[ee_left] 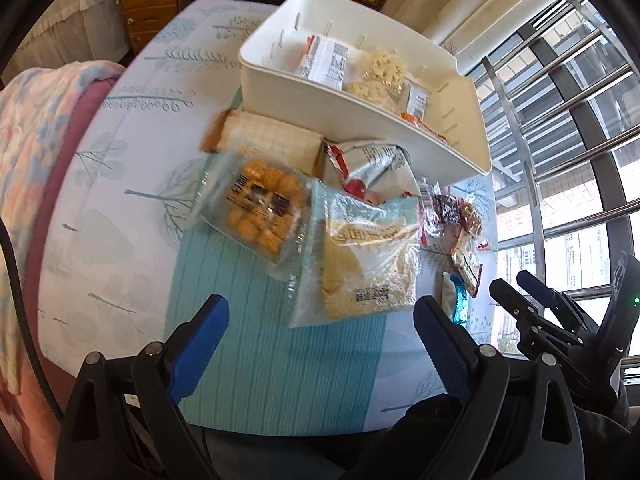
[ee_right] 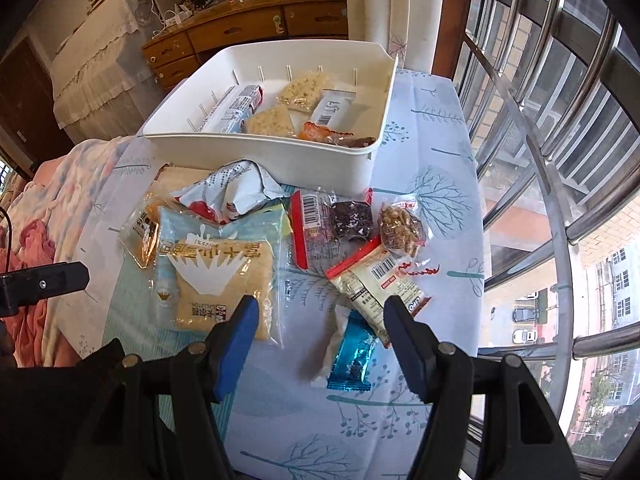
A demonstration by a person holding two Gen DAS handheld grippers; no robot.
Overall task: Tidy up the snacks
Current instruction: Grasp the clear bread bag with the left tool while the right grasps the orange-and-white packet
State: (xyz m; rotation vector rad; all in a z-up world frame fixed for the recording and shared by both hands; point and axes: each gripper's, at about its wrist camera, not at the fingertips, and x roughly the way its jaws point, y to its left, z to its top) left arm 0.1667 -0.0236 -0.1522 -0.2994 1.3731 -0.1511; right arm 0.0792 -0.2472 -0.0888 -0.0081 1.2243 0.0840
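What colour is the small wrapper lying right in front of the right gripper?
Shiny blue foil: the small wrapper shows best in the right wrist view.

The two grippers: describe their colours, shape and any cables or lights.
The left gripper and right gripper match: black angular plastic arms joined by silver round pivot pins, each carrying two flat fingers faced with blue textured pads. The left wrist view also shows the right unit's black body with a small green light, and a thin black cable at the frame's left edge.
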